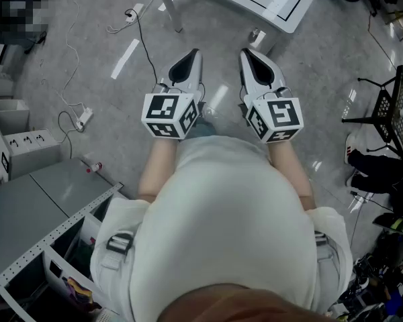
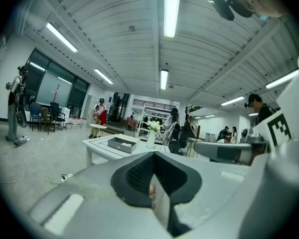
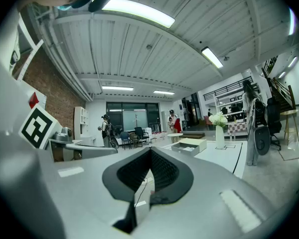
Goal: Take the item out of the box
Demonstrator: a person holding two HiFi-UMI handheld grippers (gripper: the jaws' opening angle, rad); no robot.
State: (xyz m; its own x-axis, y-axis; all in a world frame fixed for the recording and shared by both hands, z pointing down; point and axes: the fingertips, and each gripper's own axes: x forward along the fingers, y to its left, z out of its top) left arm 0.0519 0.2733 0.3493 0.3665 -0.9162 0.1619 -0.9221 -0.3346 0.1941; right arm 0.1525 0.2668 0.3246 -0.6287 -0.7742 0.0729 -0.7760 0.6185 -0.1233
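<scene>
A person in a pale top is standing on a grey floor and holding two hand-held grippers out in front, side by side and roughly level. The left gripper (image 1: 192,55) is showing its jaws pressed together with nothing between them, and its own view (image 2: 153,154) is confirming this. The right gripper (image 1: 246,52) is matching it: in its view (image 3: 150,150) the dark pads are meeting at the tips, empty. Both are pointing toward a white table (image 1: 290,9) that is standing ahead of the person, well apart from the jaws. An open, shallow grey box (image 2: 122,144) is sitting on that table (image 2: 100,144), with a vase of white flowers (image 2: 152,132) standing just beside it. From the right gripper view, the box (image 3: 189,146) is lying left of the vase (image 3: 219,129); something pale is showing inside, too small to identify. A power strip (image 1: 84,118) is lying on the floor to the left.
</scene>
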